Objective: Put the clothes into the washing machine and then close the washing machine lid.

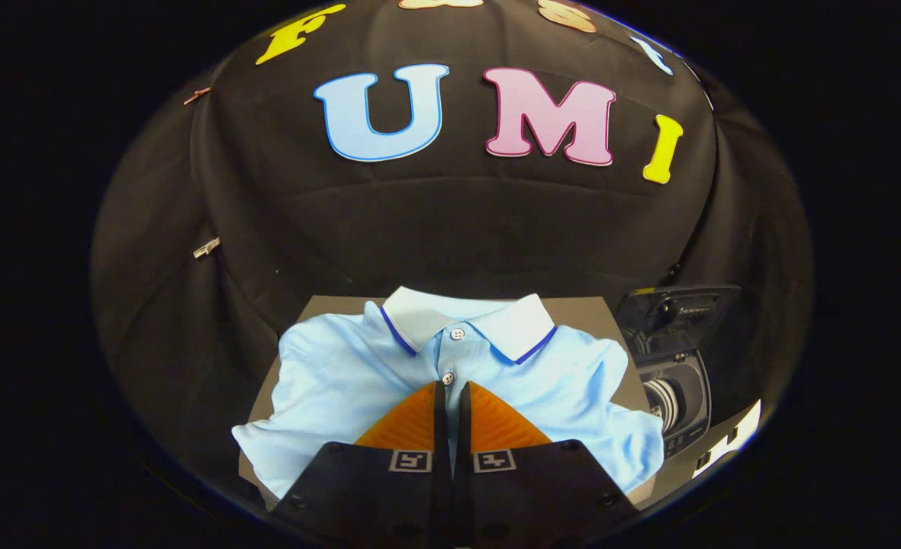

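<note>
Gripper [450,393] fingers nearly closed over blue polo shirt [343,374], grey table [328,305], open washing machine [679,381] beside.

Gripper view: close above shirt [358,374], facing booth wall (fingers [412,423] together).

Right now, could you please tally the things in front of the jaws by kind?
Polo shirts: 1, light blue polo shirt spread on the board
Boards: 1
Washing machines: 1, washing machine beside the board, lid up
Grippers: 1, gripper, jaws nearly together over the shirt
Total: 4
</note>
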The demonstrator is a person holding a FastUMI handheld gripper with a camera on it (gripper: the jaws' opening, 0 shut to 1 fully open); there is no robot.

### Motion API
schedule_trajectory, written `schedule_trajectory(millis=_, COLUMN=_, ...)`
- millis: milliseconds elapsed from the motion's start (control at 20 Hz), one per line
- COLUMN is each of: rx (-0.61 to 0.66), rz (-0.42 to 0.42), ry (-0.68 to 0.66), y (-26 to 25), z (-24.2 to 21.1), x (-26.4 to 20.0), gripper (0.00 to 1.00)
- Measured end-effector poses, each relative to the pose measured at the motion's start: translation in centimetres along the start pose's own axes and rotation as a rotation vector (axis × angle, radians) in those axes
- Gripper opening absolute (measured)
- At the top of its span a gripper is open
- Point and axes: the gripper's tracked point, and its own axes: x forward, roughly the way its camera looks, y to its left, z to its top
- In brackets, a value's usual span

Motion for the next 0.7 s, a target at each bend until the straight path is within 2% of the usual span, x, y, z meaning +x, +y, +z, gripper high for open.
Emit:
schedule_trajectory(millis=400, rx=-0.056, rz=0.005, ry=-0.118, y=-0.2, z=4.4, x=-4.8, gripper=0.05)
schedule_trajectory(millis=700, rx=-0.04, rz=-0.008, ry=-0.186, y=-3.1, z=7.3, x=-7.9, gripper=0.05)
